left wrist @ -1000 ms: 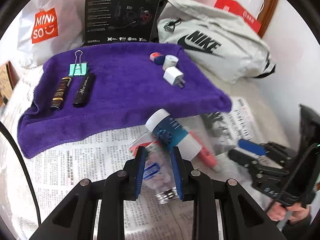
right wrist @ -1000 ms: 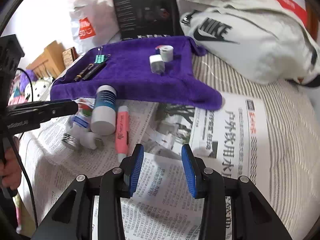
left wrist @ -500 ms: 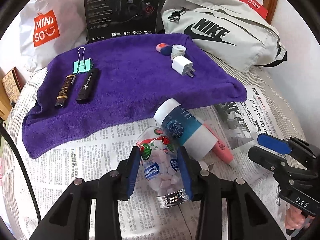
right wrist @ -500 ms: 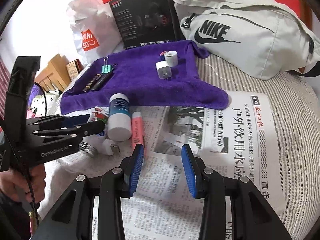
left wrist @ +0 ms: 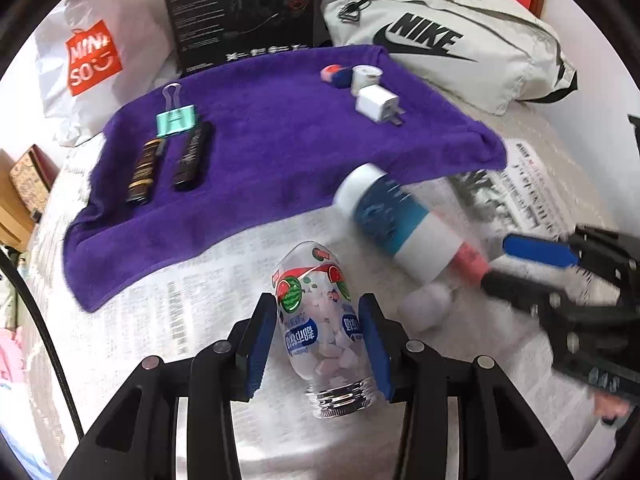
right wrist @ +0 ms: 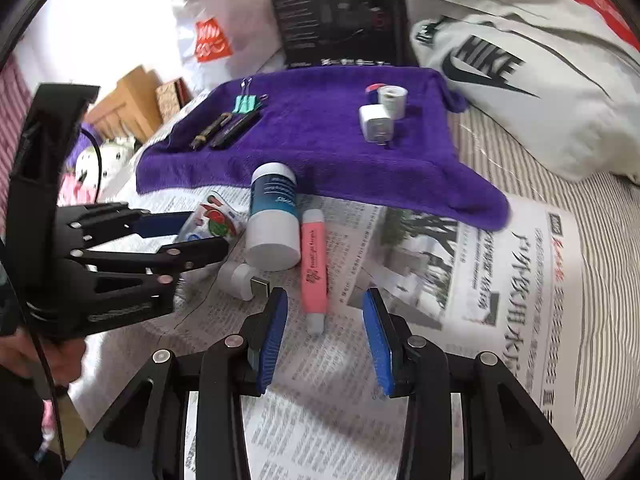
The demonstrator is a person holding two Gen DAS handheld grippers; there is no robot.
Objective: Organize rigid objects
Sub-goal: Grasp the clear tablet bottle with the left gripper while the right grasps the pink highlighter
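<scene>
Here, left hand-held gripper (left wrist: pixel 318 342) tilted downward, jaws opening around candy bottle (left wrist: pixel 324 332), seemingly unclamped.

Two lighters (left wrist: pixel 141 172), one binder clip (left wrist: pixel 175 119), two chargers (left wrist: pixel 378 104).

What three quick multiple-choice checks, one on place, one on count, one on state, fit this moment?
1. The pink highlighter pen lies on:
A the purple towel
B the newspaper
C the grey bag

2. Black tubes beside the teal binder clip:
A one
B two
C four

3. The clear candy bottle is:
A upright
B lying between the left gripper's fingers
C on the towel

Answers:
1 B, newsprint shows under it, below the purple towel.
2 B, two dark tubes lie side by side.
3 B, it lies on its side on the paper, fingers flanking it while opening.
</scene>
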